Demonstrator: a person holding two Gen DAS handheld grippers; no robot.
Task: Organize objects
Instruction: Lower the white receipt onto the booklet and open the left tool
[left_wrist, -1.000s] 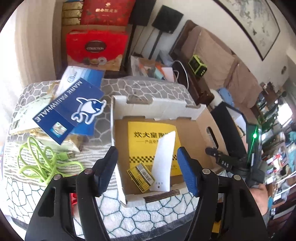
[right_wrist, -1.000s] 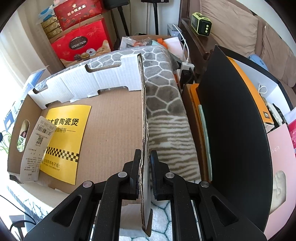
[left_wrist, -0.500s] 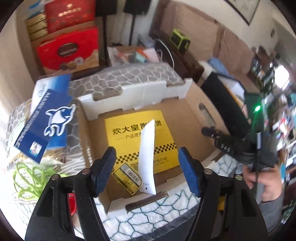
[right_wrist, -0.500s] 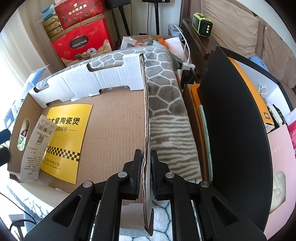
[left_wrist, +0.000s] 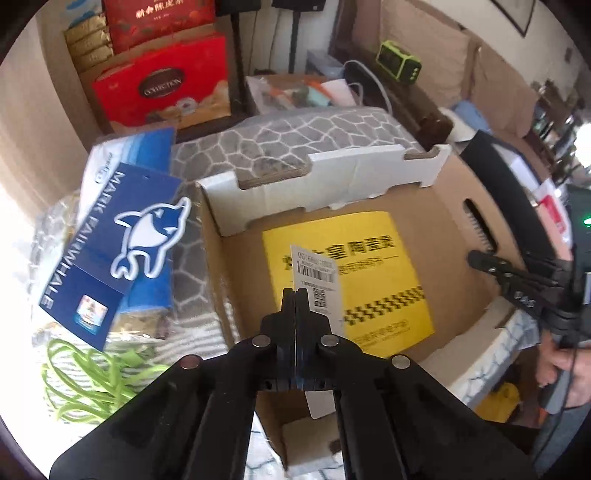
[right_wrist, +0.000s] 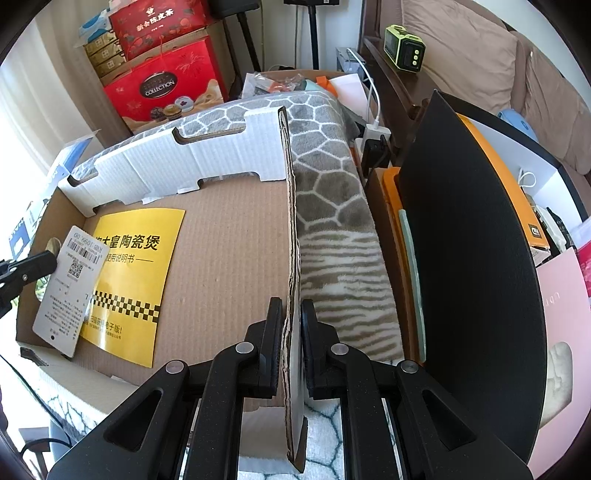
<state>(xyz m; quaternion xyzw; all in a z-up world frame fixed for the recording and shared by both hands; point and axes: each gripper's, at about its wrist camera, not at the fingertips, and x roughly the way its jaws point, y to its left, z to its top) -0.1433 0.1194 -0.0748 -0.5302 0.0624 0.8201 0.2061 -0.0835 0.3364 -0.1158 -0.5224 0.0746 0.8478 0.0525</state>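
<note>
White paper tag (left_wrist: 317, 273) w/ barcode, tilted up inside open cardboard box (right_wrist: 229, 236), over yellow leaflet (right_wrist: 129, 280).

A grey-patterned blanket (right_wrist: 325, 177) carries the cardboard box (right_wrist: 229, 229) and green cable (left_wrist: 85, 373).

Far left, the red gift box (right_wrist: 168, 92) bears "COLLECTION" on a dark oval. The blue card (left_wrist: 110, 254) left of the carton (right_wrist: 229, 258) reads "MARK FAIRWHALE" beside a white whale emblem. In the carton, the yellow leaflet (right_wrist: 136, 280) carries black Chinese characters, and the white tag (right_wrist: 68, 288) shows a barcode, a QR code and "RMB:1099.00".
</note>
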